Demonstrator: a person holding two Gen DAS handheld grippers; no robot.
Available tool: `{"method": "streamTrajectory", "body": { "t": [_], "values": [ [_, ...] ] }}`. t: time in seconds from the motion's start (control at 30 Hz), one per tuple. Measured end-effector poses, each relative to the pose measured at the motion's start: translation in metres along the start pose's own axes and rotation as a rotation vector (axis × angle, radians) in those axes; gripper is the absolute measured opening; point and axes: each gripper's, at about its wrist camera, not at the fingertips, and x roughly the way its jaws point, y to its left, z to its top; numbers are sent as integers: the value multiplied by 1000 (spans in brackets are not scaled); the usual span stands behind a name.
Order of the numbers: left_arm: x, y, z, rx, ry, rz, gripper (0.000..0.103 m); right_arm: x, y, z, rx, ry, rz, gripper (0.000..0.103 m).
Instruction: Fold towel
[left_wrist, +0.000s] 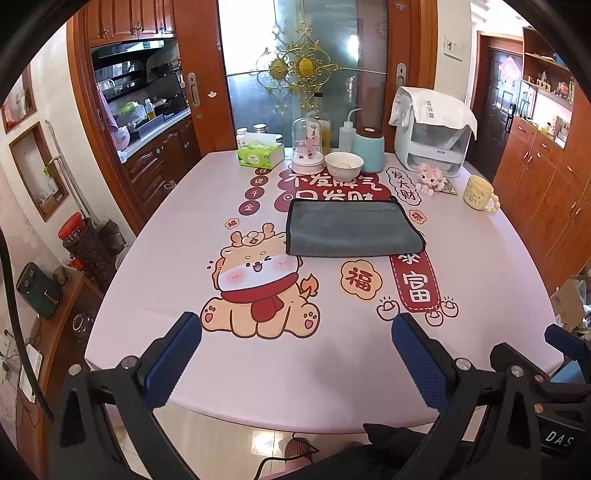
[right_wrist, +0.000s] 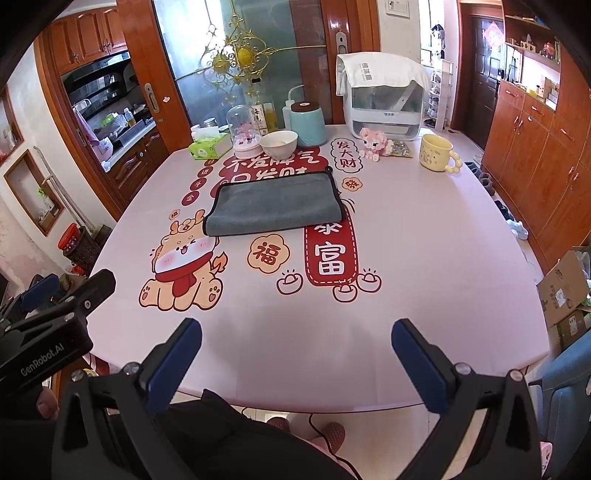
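Note:
A grey towel (left_wrist: 352, 229) with a dark edge lies flat and folded on the pink table (left_wrist: 166, 266), past its middle; it also shows in the right wrist view (right_wrist: 275, 205). My left gripper (left_wrist: 295, 343) is open and empty, held above the table's near edge, well short of the towel. My right gripper (right_wrist: 295, 343) is open and empty too, also above the near edge. The right gripper shows at the right edge of the left view (left_wrist: 554, 354); the left gripper shows at the left of the right view (right_wrist: 62, 295).
Behind the towel stand a white bowl (left_wrist: 343, 165), a teal canister (left_wrist: 367, 147), a glass dome (left_wrist: 308, 147), a green tissue box (left_wrist: 260, 153), a pink plush toy (left_wrist: 430, 177), a yellow mug (left_wrist: 478, 194) and a white appliance (left_wrist: 432, 136). Cardboard boxes (right_wrist: 565, 291) sit right of the table.

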Motion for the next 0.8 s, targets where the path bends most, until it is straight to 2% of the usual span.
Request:
{"method": "streamTrajectory", "body": {
  "t": [0.8],
  "values": [
    [5, -4, 0, 19, 7, -12, 102, 0, 0, 1, -3, 4, 2, 103]
  ]
}}
